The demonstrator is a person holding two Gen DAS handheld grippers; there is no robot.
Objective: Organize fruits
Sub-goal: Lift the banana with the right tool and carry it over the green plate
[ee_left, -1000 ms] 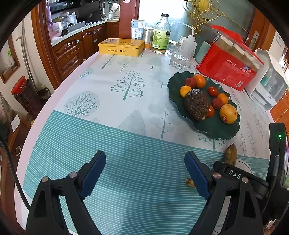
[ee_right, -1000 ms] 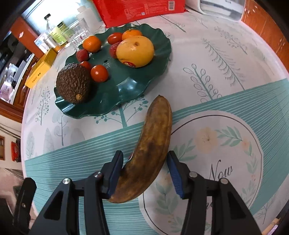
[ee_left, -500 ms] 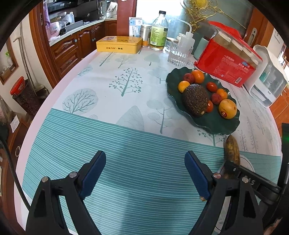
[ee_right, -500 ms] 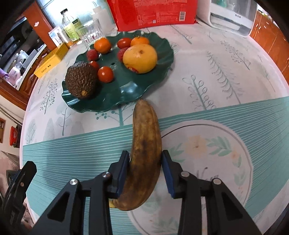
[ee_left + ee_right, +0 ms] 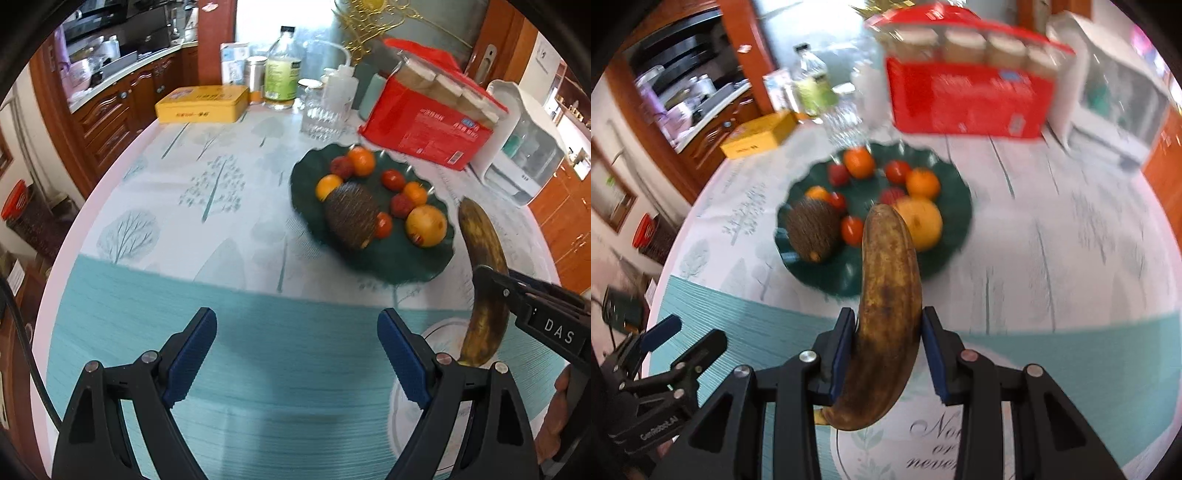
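Note:
My right gripper (image 5: 889, 339) is shut on a brown overripe banana (image 5: 886, 295) and holds it lifted off the table, its tip pointing at the green plate (image 5: 945, 266). The banana also shows in the left wrist view (image 5: 484, 280), right of the plate (image 5: 303, 206). The plate holds a dark avocado (image 5: 812, 230), a large orange (image 5: 923, 221), tomatoes and small oranges. My left gripper (image 5: 297, 350) is open and empty over the teal tablecloth, to the left of the right gripper.
Behind the plate stand a red box (image 5: 428, 122), a glass (image 5: 321, 114), a bottle (image 5: 282, 77) and a yellow tin (image 5: 203, 103). A white appliance (image 5: 524, 155) stands at the far right. The round table's edge (image 5: 74, 236) curves on the left.
My right gripper closed on the banana and lifted it off the table, toward the plate. My left gripper stayed open and barely moved.

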